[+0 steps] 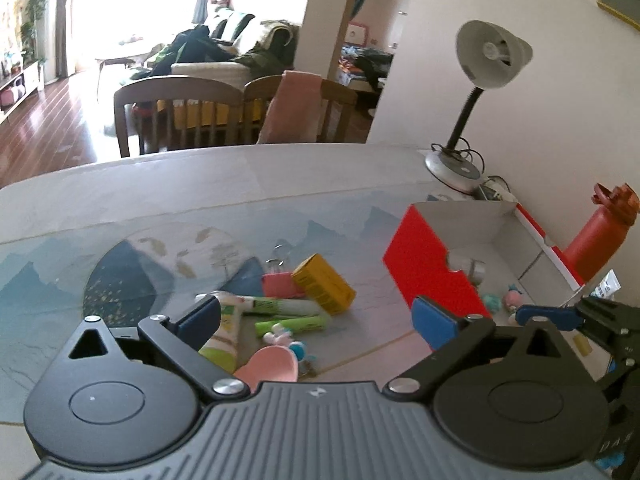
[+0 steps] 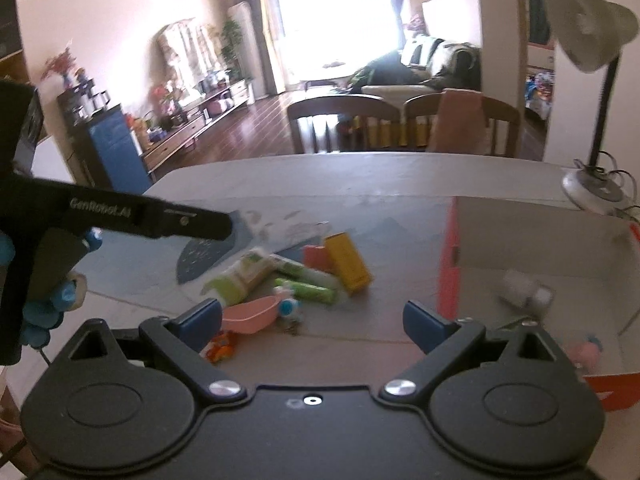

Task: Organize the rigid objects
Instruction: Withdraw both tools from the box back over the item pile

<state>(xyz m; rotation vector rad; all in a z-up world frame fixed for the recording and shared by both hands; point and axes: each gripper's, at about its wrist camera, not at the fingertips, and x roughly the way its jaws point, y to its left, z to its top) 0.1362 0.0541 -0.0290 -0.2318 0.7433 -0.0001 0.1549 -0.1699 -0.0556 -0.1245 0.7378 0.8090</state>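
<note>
We could not make out the small figures (image 1: 508, 300) inside the red box (image 1: 424, 264), half hidden behind its wall. The lamp (image 2: 588, 32) was blurred, and the orange toy (image 2: 220, 350) sat partly behind a finger.

Matt red-and-white cardboard box (image 1: 432, 268) on a smooth, glossy printed table cover (image 1: 120, 248); yellow paper carton (image 1: 324, 284); glossy green plastic tubes (image 1: 296, 323); smooth pink plastic scoop (image 1: 272, 366); shiny red metal bottle (image 1: 598, 240); matt black plastic gripper fingers (image 1: 168, 332)
</note>
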